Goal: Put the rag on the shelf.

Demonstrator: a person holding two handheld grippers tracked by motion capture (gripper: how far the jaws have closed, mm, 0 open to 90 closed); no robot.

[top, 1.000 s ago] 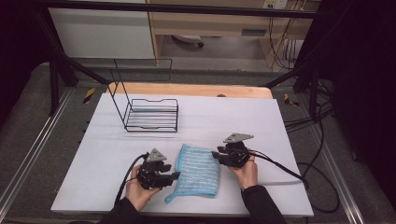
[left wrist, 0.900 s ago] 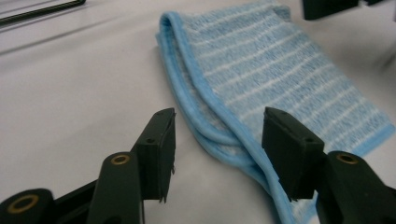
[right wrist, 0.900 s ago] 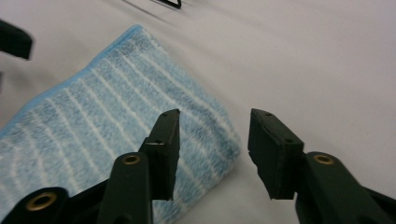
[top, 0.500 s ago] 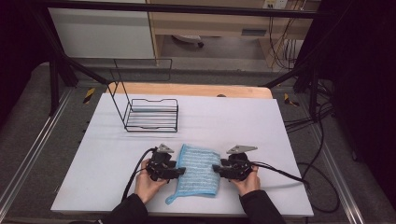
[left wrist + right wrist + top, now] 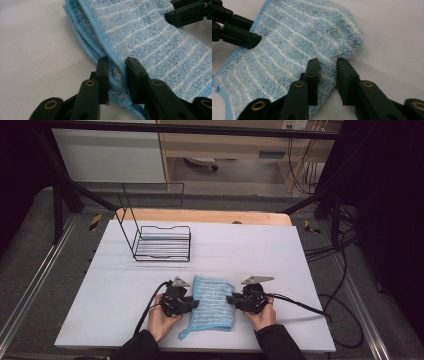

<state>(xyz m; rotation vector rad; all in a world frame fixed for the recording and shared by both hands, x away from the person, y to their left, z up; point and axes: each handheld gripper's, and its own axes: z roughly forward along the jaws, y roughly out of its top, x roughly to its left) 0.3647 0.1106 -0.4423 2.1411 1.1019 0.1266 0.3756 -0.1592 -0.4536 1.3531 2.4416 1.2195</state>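
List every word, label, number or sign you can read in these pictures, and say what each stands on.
None can be read.
The towel bears white stripes, no lettering.
The wire rack and the table carry no label.
The yellow-and-black marks beside the table are hazard stripes, not text.
A plate on the shelf behind is too small to read.

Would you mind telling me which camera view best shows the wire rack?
The high view: the black wire rack stands whole at the far left of the white table, beyond the blue striped towel. The left and right gripper views look closely along their jaws at the towel and the table instead.
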